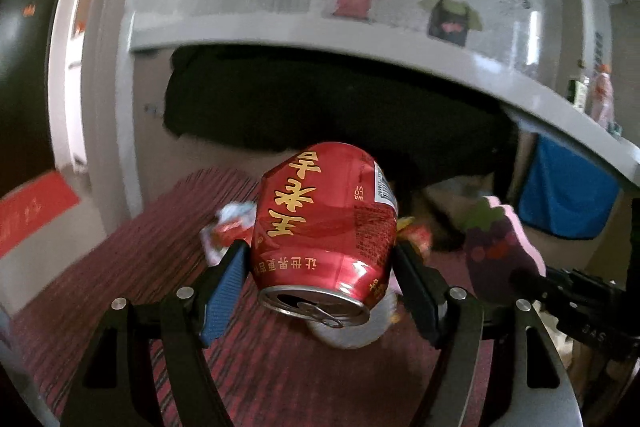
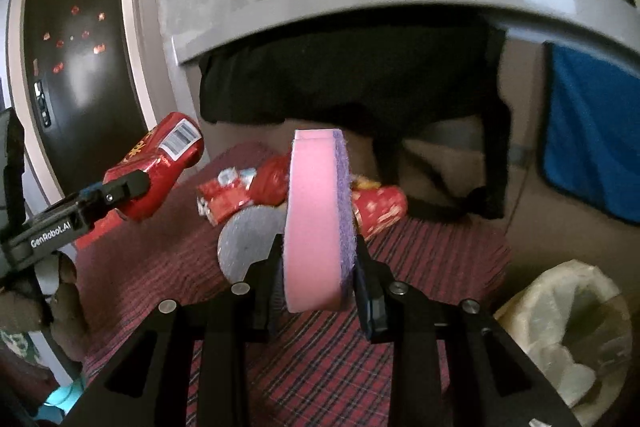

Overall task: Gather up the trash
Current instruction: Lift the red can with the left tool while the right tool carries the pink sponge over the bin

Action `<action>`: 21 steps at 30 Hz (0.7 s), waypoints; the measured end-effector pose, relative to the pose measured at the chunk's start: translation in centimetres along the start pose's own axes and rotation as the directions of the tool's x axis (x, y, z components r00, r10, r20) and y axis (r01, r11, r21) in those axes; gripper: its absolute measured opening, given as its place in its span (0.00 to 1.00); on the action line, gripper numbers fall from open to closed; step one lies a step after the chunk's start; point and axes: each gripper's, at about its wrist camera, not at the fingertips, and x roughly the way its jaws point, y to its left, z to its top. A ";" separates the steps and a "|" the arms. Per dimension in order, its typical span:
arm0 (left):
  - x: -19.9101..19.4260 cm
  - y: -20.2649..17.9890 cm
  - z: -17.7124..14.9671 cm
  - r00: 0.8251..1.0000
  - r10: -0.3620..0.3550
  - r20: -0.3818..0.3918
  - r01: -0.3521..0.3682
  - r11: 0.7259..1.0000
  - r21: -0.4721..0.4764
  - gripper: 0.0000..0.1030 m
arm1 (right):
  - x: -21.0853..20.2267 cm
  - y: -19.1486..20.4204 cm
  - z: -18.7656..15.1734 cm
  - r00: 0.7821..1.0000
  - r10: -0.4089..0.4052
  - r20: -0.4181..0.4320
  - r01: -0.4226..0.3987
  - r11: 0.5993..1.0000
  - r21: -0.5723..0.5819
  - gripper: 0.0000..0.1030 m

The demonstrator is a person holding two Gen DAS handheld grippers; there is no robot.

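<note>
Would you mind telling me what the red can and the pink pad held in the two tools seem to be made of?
Red can: thin metal, probably aluminium, glossy printed finish; it is dented, with a bare silver rim and pull tab.
Pink pad: soft matte foam, likely a sponge, with a fuzzy purple scouring-type layer on one face; its fibres look frayed.

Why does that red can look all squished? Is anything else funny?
The red can in the left tool is dented and crumpled, not round. Wrappers lie scattered on the plaid cloth. The right tool pinches a pink sponge.
</note>
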 end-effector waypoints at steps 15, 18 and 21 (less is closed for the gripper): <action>1.0 -18.0 -0.6 0.975 -0.218 0.037 0.211 0.969 0.126 0.71 | -11.5 -12.4 -1.1 0.968 -0.214 0.130 0.204 0.975 0.087 0.27; 2.1 -22.2 -1.8 0.966 -0.260 0.012 0.255 0.954 0.156 0.71 | -13.4 -15.3 -2.1 0.949 -0.286 0.133 0.273 0.956 0.109 0.27; 3.2 -25.2 -2.9 0.957 -0.288 -0.017 0.287 0.942 0.176 0.71 | -14.6 -17.5 -3.0 0.938 -0.325 0.125 0.306 0.941 0.145 0.27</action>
